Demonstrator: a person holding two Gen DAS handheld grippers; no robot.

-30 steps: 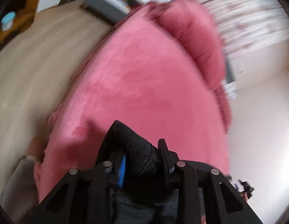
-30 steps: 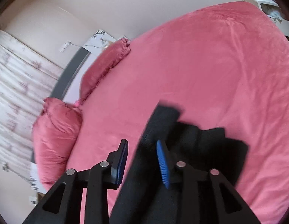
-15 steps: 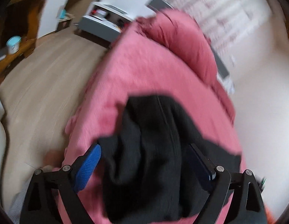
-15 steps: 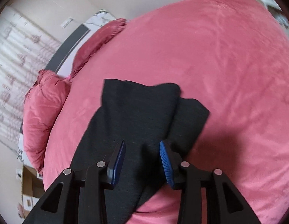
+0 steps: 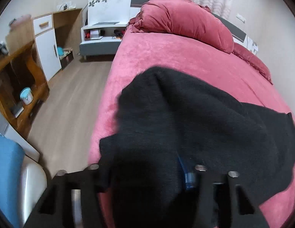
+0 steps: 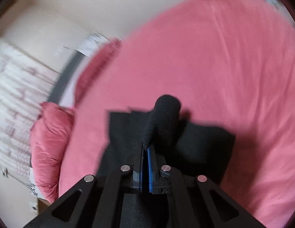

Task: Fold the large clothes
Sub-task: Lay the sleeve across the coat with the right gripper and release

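Note:
A black knitted garment point(image 5: 185, 114) lies on the pink bed point(image 5: 185, 57) near its front edge. In the left wrist view it drapes over my left gripper point(image 5: 147, 171) and hides the left finger; one blue pad point(image 5: 185, 174) shows, so the jaws stand apart with cloth between them. In the right wrist view my right gripper point(image 6: 146, 152) is shut on a raised fold of the black garment point(image 6: 162, 117), the rest lying flat on the bed point(image 6: 223, 66).
Pink pillows point(image 5: 185, 20) lie at the head of the bed. A white and grey bedside unit point(image 5: 101, 32), a white cabinet point(image 5: 46, 43) and wooden shelves point(image 5: 16, 76) stand left of the bed across the wood floor point(image 5: 71, 98). A blue item point(image 5: 6, 180) is at the lower left.
My right gripper went from open over the garment to shut on a fold of it. My left gripper let go, opened wide, and now sits under the cloth.

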